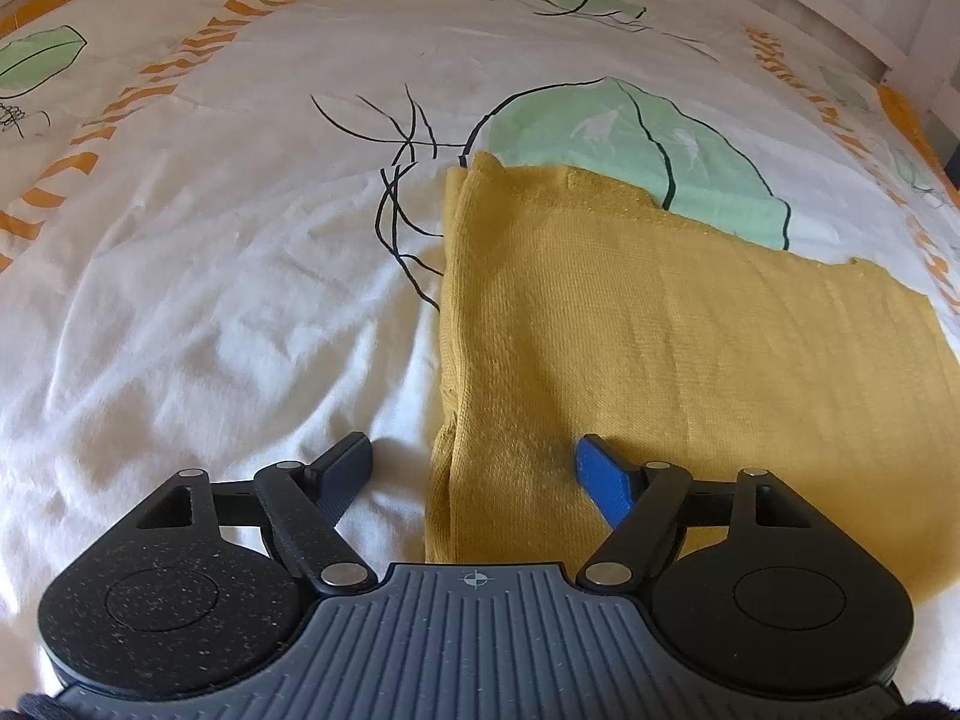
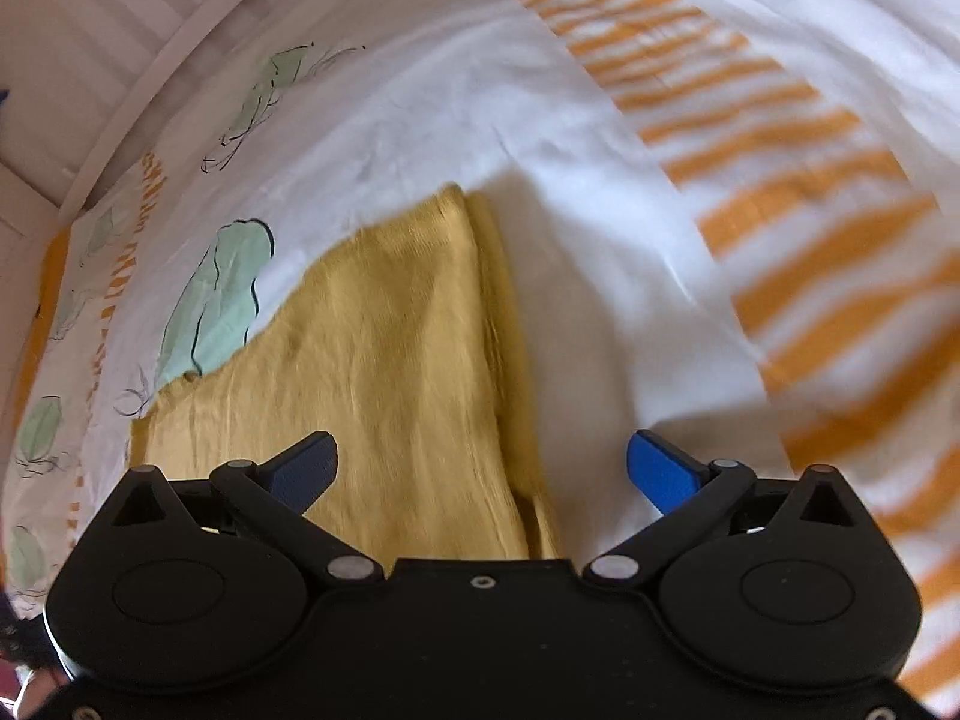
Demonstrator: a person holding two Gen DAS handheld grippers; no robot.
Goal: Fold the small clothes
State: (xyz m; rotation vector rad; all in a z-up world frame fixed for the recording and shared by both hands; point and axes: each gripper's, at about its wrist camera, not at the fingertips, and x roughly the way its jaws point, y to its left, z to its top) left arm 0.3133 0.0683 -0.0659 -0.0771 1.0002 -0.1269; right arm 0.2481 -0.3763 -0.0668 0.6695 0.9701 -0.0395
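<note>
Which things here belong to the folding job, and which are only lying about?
Belong to the job:
- yellow knit garment, already folded
- left gripper
- right gripper

Only there:
- patterned bedsheet
- white bed frame

The right wrist view is motion-blurred, smearing the bedsheet's orange stripes (image 2: 828,222). The yellow knit garment (image 1: 660,360) runs off the left wrist view's right edge.

— What sort of place is this?
— A bedroom in a home: a wide white cotton bedspread printed with green leaves and orange stripes (image 1: 210,276) covers a bed.
— Anything else?
— A white slatted wooden bed frame (image 2: 90,30) edges it.
</note>
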